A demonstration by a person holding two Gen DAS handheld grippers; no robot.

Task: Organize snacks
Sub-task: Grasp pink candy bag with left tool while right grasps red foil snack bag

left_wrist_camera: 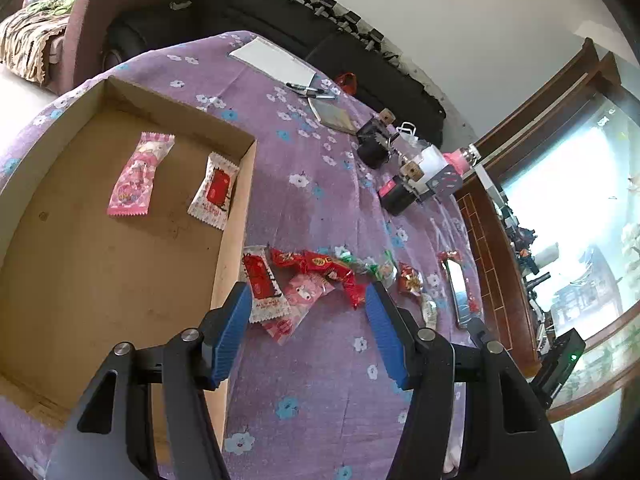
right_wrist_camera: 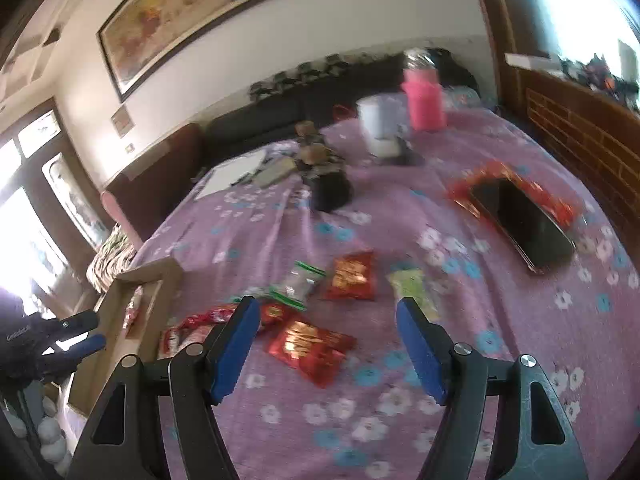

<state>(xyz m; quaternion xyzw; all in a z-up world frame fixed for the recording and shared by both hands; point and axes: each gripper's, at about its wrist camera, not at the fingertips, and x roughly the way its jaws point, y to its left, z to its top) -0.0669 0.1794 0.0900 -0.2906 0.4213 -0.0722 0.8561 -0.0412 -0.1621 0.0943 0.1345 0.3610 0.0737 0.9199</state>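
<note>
Pink packet [left_wrist_camera: 138,174] inside cardboard box [left_wrist_camera: 244,184], left view only.

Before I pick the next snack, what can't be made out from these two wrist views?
- Left wrist view: the cardboard box runs off the left and bottom edges, and the left gripper hides its near corner.
- Left wrist view: the pink wrapper lies partly under the red-and-white packet.
- Right wrist view: motion blur makes print on the red foil packet and green packet unreadable.
</note>
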